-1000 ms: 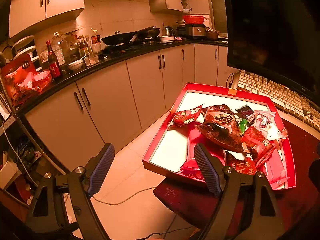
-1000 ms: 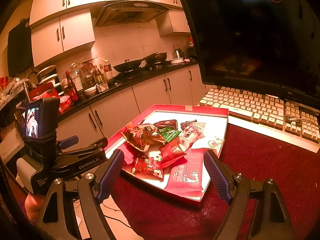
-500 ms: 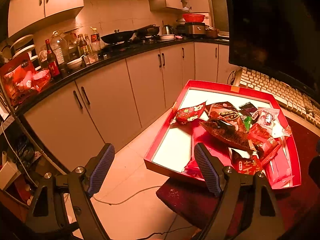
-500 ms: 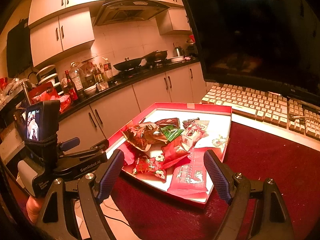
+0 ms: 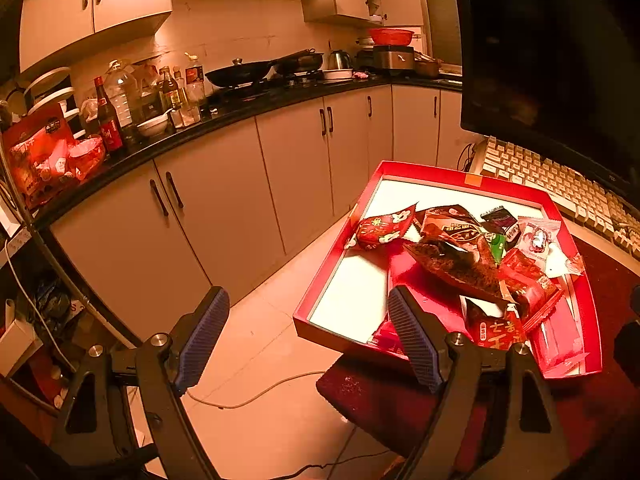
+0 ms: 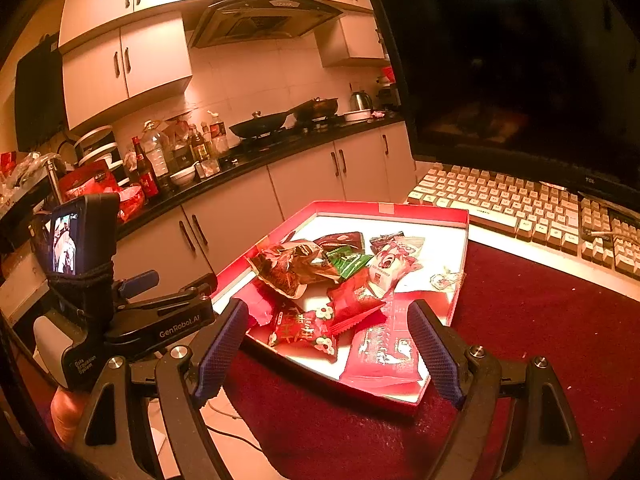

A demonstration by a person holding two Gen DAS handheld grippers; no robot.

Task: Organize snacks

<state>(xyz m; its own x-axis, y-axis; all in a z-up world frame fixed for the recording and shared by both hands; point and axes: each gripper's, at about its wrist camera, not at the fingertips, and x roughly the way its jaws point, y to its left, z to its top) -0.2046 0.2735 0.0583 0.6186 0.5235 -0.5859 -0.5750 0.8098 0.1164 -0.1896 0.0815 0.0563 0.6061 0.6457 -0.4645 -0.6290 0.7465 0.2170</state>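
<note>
A shallow red tray point(image 5: 432, 170) point(image 6: 424, 210) with a white floor holds a heap of snack packets on a dark red tablecloth. A big brown crinkled bag point(image 5: 460, 264) point(image 6: 292, 266) lies on top, with a green packet point(image 6: 348, 262), a pink-white packet point(image 6: 394, 262), small red packets point(image 5: 384, 228) point(image 6: 304, 330) and a flat red pack point(image 6: 384, 354) around it. My left gripper point(image 5: 308, 336) is open and empty, off the tray's near left corner. My right gripper point(image 6: 328, 344) is open and empty, just short of the tray's near edge.
A beige keyboard point(image 6: 520, 200) and a dark monitor point(image 6: 520, 60) stand behind the tray. Kitchen cabinets point(image 5: 240, 208) and a counter with bottles point(image 5: 108, 116) and a wok point(image 5: 240, 74) run along the left. A cable point(image 5: 256, 392) lies on the floor.
Both grippers have drifted slightly; the tray sits a little further right in the left wrist view and lower in the right wrist view. Jaws stay open.
</note>
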